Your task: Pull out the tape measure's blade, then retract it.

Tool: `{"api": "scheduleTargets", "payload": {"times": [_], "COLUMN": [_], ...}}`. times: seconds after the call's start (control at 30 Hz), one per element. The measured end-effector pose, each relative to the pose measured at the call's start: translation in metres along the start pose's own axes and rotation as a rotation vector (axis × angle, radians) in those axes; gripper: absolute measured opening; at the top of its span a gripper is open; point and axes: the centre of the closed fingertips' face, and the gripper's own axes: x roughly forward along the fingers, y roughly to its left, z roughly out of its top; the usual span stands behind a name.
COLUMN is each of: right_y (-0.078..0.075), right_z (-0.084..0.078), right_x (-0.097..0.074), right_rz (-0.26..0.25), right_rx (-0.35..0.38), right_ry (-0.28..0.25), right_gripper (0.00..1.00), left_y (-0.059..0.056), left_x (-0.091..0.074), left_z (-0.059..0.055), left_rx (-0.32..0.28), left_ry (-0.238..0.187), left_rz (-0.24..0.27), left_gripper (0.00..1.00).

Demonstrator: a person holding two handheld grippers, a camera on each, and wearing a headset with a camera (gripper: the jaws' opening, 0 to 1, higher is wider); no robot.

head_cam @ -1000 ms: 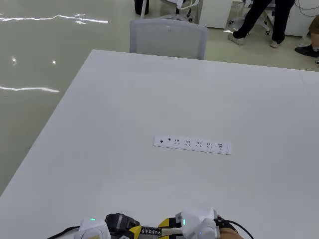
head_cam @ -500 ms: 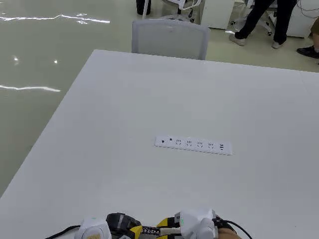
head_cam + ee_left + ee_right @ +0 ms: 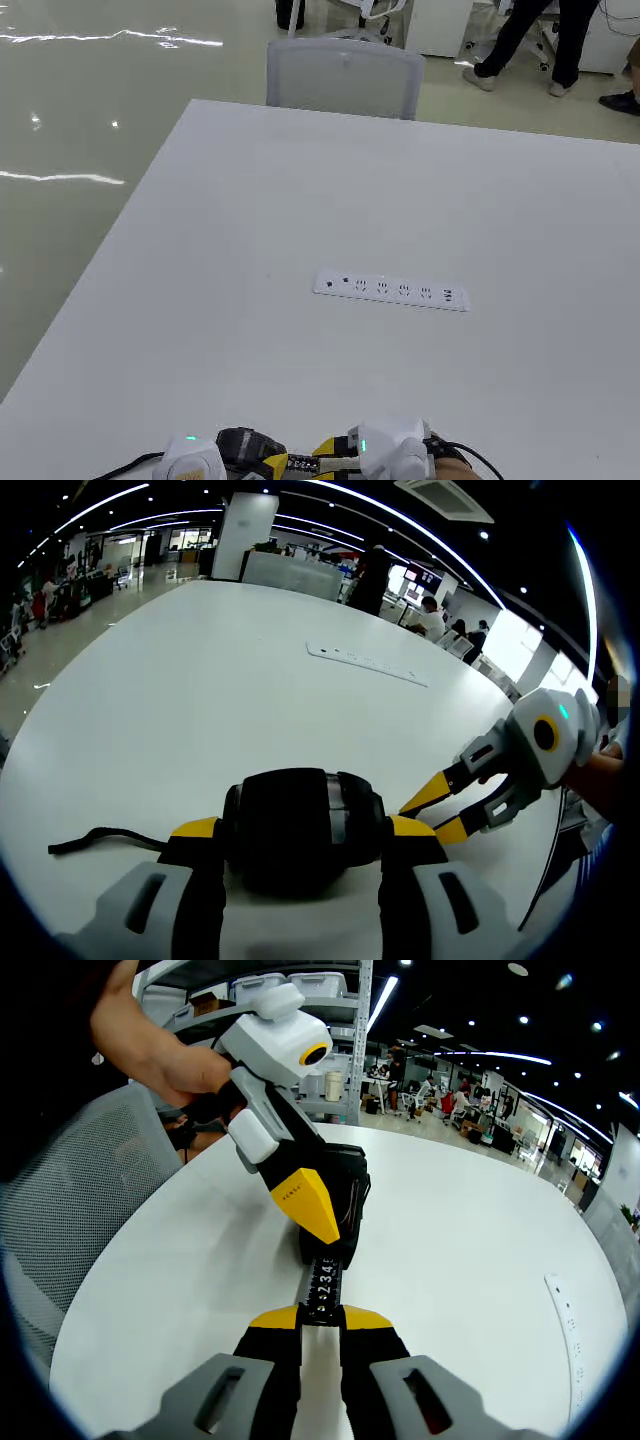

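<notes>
My left gripper is clamped on the tape measure case. Right gripper pinches the blade, short stretch out, low over the counter.

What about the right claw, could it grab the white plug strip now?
Probably not yet. The right claw is shut on the tape blade, so it must let go first. Otherwise the way to the plug strip looks free.

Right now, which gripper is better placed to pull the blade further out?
Right. The right gripper is shut on the blade, with only a short length out. The left gripper clamps the tape measure case, so it probably serves best as the anchor.
</notes>
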Motion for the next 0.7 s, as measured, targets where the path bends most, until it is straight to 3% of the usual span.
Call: {"api": "scheduleTargets", "payload": {"times": [0.7], "right_y": [-0.0028], "right_z": [0.0062], "right_x": [0.0099], "right_rz": [-0.002], "right_rx": [0.003], "right_ry": [-0.007], "right_gripper": [0.13], "left_y": [0.0027], "left_x": [0.0015], "left_z": [-0.0004], "left_rx": [-0.008], "left_ry": [0.000], "left_rz": [-0.006], "left_gripper": [0.58]}}
